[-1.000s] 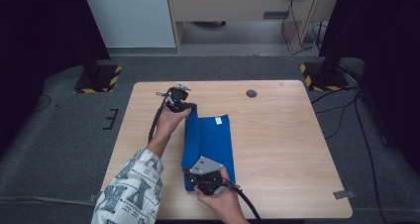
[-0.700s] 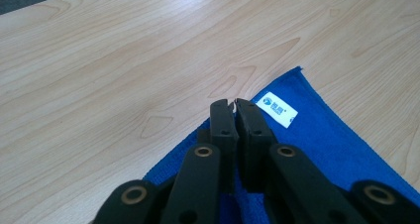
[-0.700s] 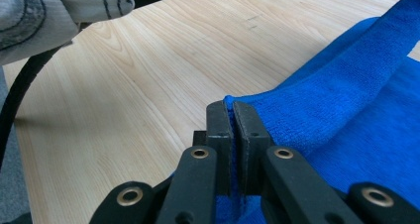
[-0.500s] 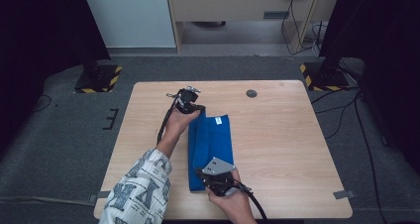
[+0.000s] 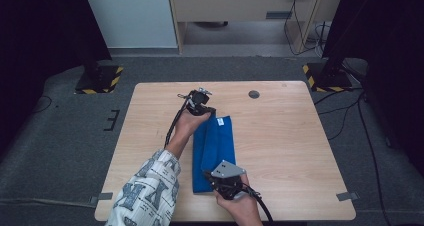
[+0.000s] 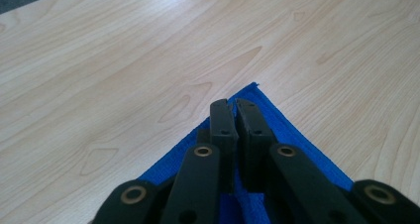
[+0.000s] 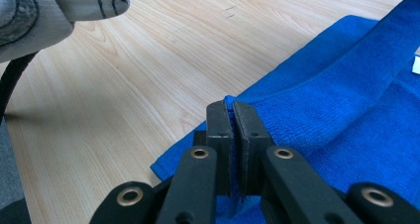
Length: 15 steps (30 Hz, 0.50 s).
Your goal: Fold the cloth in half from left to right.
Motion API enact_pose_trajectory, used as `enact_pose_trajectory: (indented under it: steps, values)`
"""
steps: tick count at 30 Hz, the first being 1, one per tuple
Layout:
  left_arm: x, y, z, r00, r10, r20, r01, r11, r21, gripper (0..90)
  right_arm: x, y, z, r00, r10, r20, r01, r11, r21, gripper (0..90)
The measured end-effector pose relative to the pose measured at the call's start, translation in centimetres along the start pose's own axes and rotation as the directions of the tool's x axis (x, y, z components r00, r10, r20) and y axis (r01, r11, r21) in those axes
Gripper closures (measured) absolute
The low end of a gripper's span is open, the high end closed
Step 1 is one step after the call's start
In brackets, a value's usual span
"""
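Note:
A blue towel [image 5: 220, 146] lies lengthwise in the middle of the wooden table [image 5: 290, 141], with its left side lifted and doubled over. My left gripper [image 5: 210, 111] is at the towel's far end, shut on a far corner of the cloth [image 6: 297, 144]; blue fabric shows between its closed tips [image 6: 233, 107]. My right gripper [image 5: 210, 176] is at the near end, shut on a raised fold of the towel [image 7: 356, 100], and the cloth edge is pinched at its tips [image 7: 230, 110]. A small white label [image 7: 416, 64] shows on the towel.
A round dark grommet [image 5: 254, 94] sits in the table's far middle. A patterned sleeve [image 5: 145, 196] covers the left forearm at the near left. Yellow-and-black stand bases [image 5: 100, 80] [image 5: 325, 76] rest on the floor beyond the table's far corners.
Both grippers have moved to the right across the table, carrying the towel's left edge with them. The towel now looks narrower and more folded over.

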<state>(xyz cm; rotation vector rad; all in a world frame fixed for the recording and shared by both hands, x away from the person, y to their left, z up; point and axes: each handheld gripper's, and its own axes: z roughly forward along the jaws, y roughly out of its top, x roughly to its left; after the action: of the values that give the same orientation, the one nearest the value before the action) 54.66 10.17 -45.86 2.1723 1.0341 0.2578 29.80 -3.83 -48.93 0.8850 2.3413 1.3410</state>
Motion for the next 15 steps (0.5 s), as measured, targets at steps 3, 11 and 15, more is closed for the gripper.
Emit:
enact_pose_trajectory:
  steps: [3,11,15]
  values:
    - [-0.15,0.07,0.21,0.9999,-0.004,0.01,0.004,1.0,-0.007,86.6,-0.03,-0.04,-0.11,1.0,-0.005,0.003,0.005,1.0,0.004,86.9]
    - [-0.42,0.06,1.0,0.9997,-0.013,0.022,0.013,0.9998,-0.013,86.6,-0.4,-0.41,-0.12,0.9999,0.003,0.017,-0.003,1.0,0.01,86.8]
    - [-0.36,0.11,0.9,0.9995,-0.007,0.029,0.008,0.9998,-0.02,86.6,-0.52,-0.51,-0.24,0.9998,-0.002,0.02,0.002,1.0,0.016,86.8]
